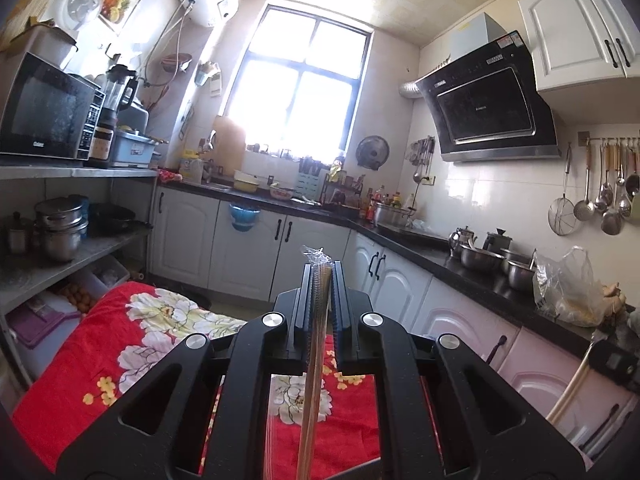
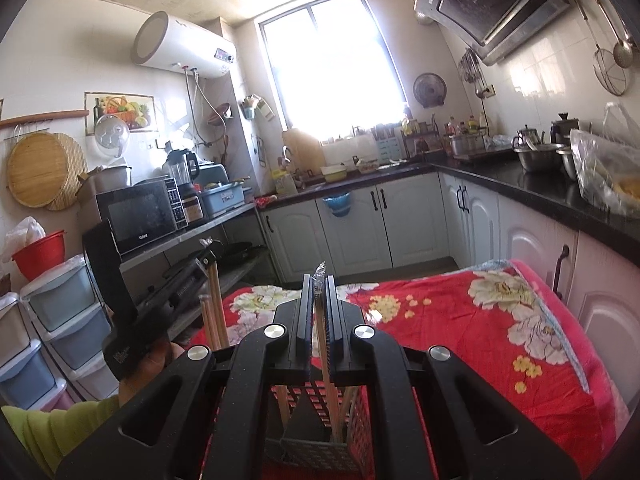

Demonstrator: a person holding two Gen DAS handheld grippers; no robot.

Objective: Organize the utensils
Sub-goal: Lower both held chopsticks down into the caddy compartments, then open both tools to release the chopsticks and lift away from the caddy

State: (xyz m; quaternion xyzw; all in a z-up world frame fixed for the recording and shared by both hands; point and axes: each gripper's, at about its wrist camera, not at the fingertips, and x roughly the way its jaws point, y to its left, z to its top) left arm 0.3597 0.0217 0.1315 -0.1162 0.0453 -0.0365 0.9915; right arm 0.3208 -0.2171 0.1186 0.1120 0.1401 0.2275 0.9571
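Clamping wrapped chopsticks: left tongs, right tongs alike

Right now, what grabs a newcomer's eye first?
The blown-out window on the far wall, then the red floral cloth spread below. Up close, each hand-held gripper is shut on plastic-wrapped chopsticks: left hand-held gripper, right hand-held gripper above a slotted basket.

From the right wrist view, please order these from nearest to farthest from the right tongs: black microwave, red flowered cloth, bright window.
1. Red flowered cloth, just beyond the right tongs, below.
2. Black microwave, on the left shelf.
3. Bright window, on the far wall, centre.
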